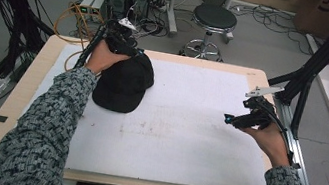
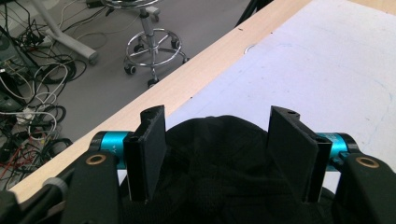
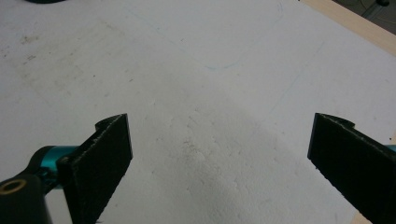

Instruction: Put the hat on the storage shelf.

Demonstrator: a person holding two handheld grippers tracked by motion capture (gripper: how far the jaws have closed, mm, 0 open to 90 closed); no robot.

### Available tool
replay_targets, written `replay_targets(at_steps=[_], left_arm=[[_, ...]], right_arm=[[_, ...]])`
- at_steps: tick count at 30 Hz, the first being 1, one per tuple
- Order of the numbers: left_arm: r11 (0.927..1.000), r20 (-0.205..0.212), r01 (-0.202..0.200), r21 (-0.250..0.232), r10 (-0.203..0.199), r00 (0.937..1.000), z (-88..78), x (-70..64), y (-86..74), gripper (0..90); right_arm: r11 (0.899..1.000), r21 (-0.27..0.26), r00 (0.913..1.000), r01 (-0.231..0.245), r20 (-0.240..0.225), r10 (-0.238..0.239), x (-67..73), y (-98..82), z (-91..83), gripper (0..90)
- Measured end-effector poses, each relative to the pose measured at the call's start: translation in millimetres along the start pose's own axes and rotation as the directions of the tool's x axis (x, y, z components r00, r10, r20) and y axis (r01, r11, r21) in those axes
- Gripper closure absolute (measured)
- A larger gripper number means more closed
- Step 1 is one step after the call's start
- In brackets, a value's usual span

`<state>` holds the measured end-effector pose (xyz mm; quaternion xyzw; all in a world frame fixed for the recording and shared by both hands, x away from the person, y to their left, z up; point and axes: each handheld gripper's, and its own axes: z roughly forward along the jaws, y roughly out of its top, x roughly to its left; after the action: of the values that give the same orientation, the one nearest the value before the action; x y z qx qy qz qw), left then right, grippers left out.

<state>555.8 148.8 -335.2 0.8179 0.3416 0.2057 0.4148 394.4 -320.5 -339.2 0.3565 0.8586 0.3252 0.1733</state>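
On the desk's [image 1: 12, 112] white mat [image 1: 185, 136], near its right edge, the right claw [image 1: 231, 119] hovers with jaws spread wide over bare mat. Farther off at the left, a black cap [image 1: 123, 85] lies under the left claw [image 2: 217, 154], whose parted jaws straddle its crown.

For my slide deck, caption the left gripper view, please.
Left gripper open, jaws straddling a black cap near the table's edge.
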Motion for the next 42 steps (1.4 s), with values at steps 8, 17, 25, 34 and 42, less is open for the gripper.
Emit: replay_targets(at_steps=[8, 17, 25, 34, 42], left_arm=[[0.9986, -0.021, 0.039, 0.036, -0.038, 0.9991, 7.5, 3.7, -5.8, 41.4], [0.9974, -0.018, 0.043, 0.058, -0.042, 0.999, 13.6, 1.7, -9.3, 54.8], [0.995, -0.017, 0.053, 0.085, -0.052, 0.9985, 16.0, 3.4, -11.0, 61.6], [0.9967, -0.037, 0.01, 0.08, -0.007, 0.9993, 12.9, 0.2, -9.2, 70.7], [0.998, -0.029, 0.001, 0.064, 0.001, 0.9996, 8.9, 0.2, -7.9, 73.0]], right_arm=[[1.0, -0.009, 1.0, 0.002, -0.007, -0.002, -0.7, -0.2, -1.4, 6.1], [1.0, -0.018, 0.9999, 0.006, -0.01, -0.006, -1.8, 0.0, -2.1, 6.2], [1.0, -0.025, 1.0, 0.004, -0.009, -0.004, -2.5, -0.2, -4.2, 6.2], [1.0, -0.026, 0.9999, 0.0, -0.01, -0.001, -3.0, 0.1, -3.6, 6.1], [1.0, -0.028, 0.9999, -0.003, -0.013, 0.003, -3.4, 0.1, -3.4, 6.2]])
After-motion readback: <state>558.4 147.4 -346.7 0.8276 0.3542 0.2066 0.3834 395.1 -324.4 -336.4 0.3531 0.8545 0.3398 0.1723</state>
